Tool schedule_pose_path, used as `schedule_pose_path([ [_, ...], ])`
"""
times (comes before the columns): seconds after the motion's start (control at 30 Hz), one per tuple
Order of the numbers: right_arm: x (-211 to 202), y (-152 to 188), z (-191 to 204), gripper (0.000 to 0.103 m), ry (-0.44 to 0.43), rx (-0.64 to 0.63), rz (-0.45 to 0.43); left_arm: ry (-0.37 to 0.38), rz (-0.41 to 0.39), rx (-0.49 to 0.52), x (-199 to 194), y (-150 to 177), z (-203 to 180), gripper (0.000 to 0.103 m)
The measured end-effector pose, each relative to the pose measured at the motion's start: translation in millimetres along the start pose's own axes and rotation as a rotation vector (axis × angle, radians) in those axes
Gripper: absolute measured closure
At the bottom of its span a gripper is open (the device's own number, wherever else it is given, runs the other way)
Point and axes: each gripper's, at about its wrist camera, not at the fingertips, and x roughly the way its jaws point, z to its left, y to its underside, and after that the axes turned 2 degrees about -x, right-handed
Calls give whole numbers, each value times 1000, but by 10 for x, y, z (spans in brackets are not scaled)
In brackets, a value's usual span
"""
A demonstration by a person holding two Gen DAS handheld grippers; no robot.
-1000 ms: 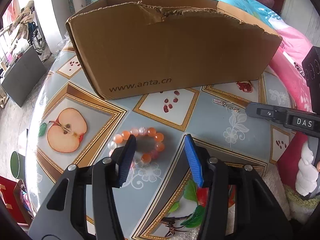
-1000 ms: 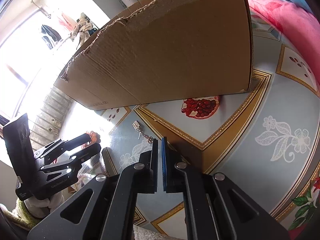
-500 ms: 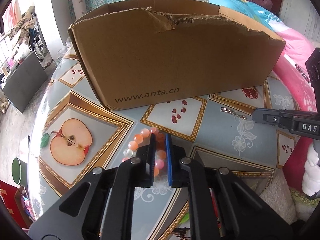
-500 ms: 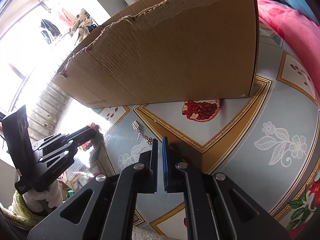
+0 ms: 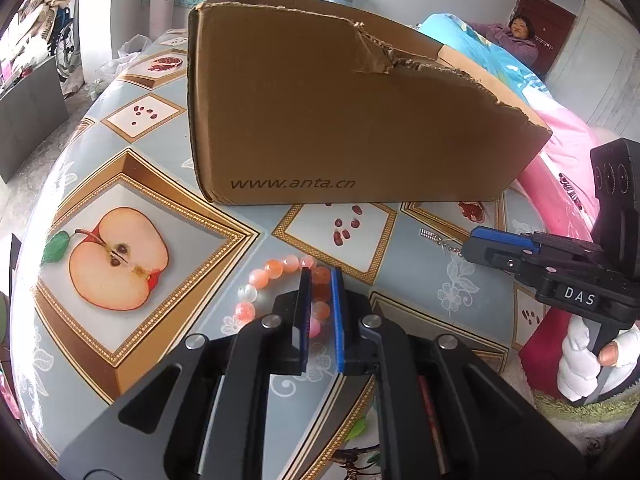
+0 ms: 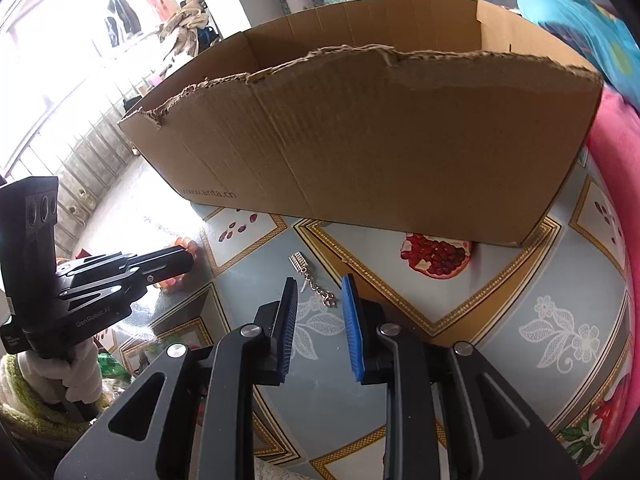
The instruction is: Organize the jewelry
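Orange and pink beads [image 5: 276, 276] lie in a ring on my table [image 5: 132, 152], just in front of the torn box [image 5: 340, 120], and my left tongs [image 5: 319, 276] are clamped on the ring's right side, a bead pinched between the blue pads. Only the left view shows that grip plainly; from the right camera the beads [image 6: 192, 248] are a small glow at the tip of the left tongs [image 6: 182, 258], washed out by window glare. The right view shows the open inside of the box [image 6: 400, 128], and the silver chain [image 6: 316, 284] lying on the table [image 6: 520, 320] between the pads of my right tongs [image 6: 320, 292], whose jaws are opening with nothing touching them. From the left the chain [image 5: 440, 240] runs under the right tongs' [image 5: 472, 244] tip. Both tongs tilt steeply down at the table, and my gloved right hand [image 5: 584, 360] wraps the handle.
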Motion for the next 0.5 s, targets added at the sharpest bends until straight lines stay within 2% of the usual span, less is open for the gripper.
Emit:
schedule_pose_path([
  [0.17,20,-38,105,80,25,-50,0,27,6,4,20,-27,-66,94],
  [0.5,145,-99,246,80,66,-142,3,3,33,8,78,-48,-154,94],
])
